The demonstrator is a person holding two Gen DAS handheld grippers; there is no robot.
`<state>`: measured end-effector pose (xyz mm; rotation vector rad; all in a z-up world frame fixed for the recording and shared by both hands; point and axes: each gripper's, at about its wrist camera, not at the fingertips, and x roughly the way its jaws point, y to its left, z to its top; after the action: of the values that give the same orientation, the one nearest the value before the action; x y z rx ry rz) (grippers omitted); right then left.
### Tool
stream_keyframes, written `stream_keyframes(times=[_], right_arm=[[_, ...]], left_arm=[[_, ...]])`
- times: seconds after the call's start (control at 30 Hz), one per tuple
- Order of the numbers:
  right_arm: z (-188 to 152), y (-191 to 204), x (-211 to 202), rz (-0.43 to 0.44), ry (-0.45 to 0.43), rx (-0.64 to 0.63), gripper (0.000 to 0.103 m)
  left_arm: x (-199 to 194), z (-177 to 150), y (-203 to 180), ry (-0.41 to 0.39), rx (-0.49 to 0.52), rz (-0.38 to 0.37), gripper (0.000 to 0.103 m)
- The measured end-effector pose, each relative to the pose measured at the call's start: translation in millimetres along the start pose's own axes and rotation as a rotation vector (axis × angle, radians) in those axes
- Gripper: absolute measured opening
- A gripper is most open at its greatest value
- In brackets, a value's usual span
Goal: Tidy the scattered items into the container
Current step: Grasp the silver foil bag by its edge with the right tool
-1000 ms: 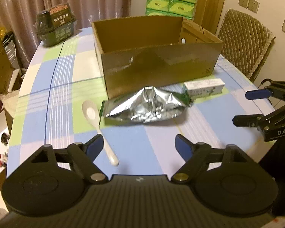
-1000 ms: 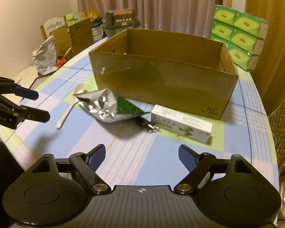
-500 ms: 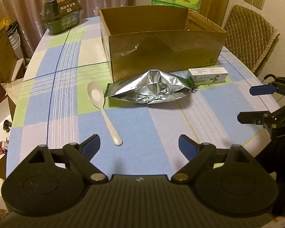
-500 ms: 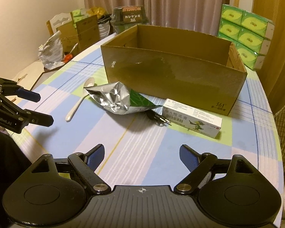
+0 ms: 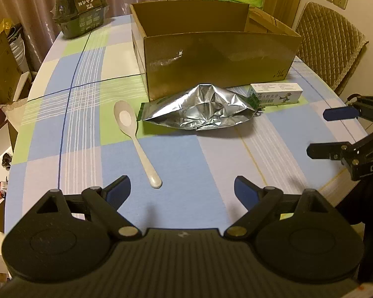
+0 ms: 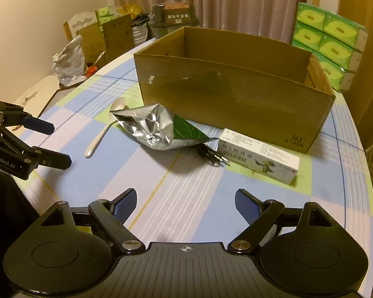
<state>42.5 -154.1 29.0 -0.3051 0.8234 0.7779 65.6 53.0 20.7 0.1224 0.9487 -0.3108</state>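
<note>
Both views had pulled back slightly. Left hand-held gripper (image 5: 182, 188) and right hand-held gripper (image 6: 185, 202) gaped empty; spoon (image 5: 134, 139), pouch (image 5: 201, 109) and carton (image 5: 276, 96) lay mid-frame before the box (image 5: 218, 62). Nothing picked yet; next, probably reach the spoon.

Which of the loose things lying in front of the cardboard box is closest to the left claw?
The white spoon. Its handle tip ends just ahead of the open left claw, whereas the silver foil bag and the small white carton lie farther back, against the box.
</note>
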Motion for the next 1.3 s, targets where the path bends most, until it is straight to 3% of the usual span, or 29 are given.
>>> stream_keyframes(times=[0.43, 0.67, 1.03, 1.3], right_arm=[[38.3, 4.5, 35.3, 0.028, -0.001, -0.136, 0.084], [53.2, 17.3, 68.3, 0.063, 0.042, -0.304, 0.084], [62.0, 38.2, 123.4, 0.048, 0.095, -0.558, 0.084], [65.7, 50.8, 149.5, 0.032, 0.101, -0.688, 0.084]], left_arm=[[17.9, 12.7, 13.1, 0.018, 0.022, 0.011, 0.088], [36.4, 22.6, 23.5, 0.031, 0.041, 0.018, 0.088], [65.3, 31.8, 41.8, 0.047, 0.034, 0.007, 0.088], [80.6, 34.6, 43.1, 0.051, 0.108, 0.018, 0.088]])
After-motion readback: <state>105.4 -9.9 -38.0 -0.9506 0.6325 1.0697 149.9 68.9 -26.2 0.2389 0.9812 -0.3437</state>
